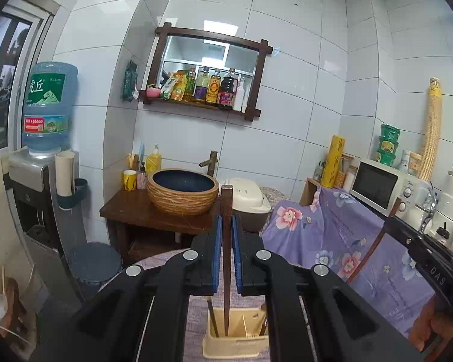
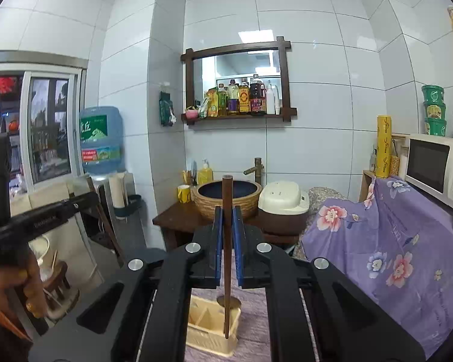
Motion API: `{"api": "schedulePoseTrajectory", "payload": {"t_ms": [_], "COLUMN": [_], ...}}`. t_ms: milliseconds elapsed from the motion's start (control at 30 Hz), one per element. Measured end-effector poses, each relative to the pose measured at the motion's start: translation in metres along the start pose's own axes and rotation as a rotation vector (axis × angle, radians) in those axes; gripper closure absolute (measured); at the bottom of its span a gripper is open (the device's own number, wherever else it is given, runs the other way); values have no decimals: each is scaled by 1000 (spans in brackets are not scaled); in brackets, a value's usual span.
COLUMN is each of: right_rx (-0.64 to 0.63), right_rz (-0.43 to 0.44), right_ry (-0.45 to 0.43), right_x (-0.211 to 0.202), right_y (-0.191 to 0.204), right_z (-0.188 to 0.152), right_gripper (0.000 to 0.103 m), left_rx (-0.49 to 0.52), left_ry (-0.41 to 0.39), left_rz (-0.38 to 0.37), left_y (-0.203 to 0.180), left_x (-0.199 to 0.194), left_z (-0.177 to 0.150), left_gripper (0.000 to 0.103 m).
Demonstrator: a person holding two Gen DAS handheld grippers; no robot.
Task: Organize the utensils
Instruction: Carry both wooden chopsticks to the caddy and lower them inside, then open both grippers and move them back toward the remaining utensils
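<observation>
My left gripper (image 1: 226,226) is shut on a dark wooden chopstick (image 1: 226,205) held upright, its tip down inside the cream utensil holder (image 1: 235,344) below. Another dark utensil (image 1: 212,319) stands in the holder's left compartment. My right gripper (image 2: 226,220) is shut on a second dark wooden chopstick (image 2: 226,199), upright, its lower end reaching into the same cream holder (image 2: 211,328), beside a round brass-coloured utensil end (image 2: 229,302). The right gripper also shows at the right edge of the left wrist view (image 1: 419,247); the left one shows at the left of the right wrist view (image 2: 45,214).
The holder stands on a purple cloth (image 1: 193,316). Beyond are a wooden stand with a woven basin (image 1: 182,191), a rice cooker (image 2: 282,199), a water dispenser (image 1: 45,111), a grey bin (image 1: 95,262), a microwave (image 2: 435,166) and a floral-covered counter (image 2: 392,256).
</observation>
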State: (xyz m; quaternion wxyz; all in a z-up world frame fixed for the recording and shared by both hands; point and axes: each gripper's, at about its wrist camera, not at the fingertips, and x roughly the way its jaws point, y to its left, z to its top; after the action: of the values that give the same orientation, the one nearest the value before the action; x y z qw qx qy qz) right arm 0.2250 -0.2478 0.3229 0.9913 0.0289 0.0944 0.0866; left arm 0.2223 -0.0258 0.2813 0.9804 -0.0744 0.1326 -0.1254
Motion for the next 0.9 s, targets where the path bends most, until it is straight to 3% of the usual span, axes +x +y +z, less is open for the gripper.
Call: {"api": "schedulePoseTrajectory", "payload": {"t_ms": [100, 333, 500, 900], "right_rx": [1, 51, 65, 88], "right_rz": [-21, -34, -36, -49], "right_ry": [9, 108, 161, 190], "right_x": [25, 79, 96, 107], "right_y": [5, -2, -5, -9], "right_z": [-11, -77, -112, -136], "right_gripper": [96, 96, 96, 95], "left_rx": [-8, -42, -73, -86], "left_ry": [8, 81, 152, 239], "left_rz": [12, 30, 21, 30], "left_y": [0, 15, 24, 31], "left_x": [21, 64, 83, 105], "left_z": [-8, -64, -95, -129], "left_gripper": [95, 95, 95, 95]}}
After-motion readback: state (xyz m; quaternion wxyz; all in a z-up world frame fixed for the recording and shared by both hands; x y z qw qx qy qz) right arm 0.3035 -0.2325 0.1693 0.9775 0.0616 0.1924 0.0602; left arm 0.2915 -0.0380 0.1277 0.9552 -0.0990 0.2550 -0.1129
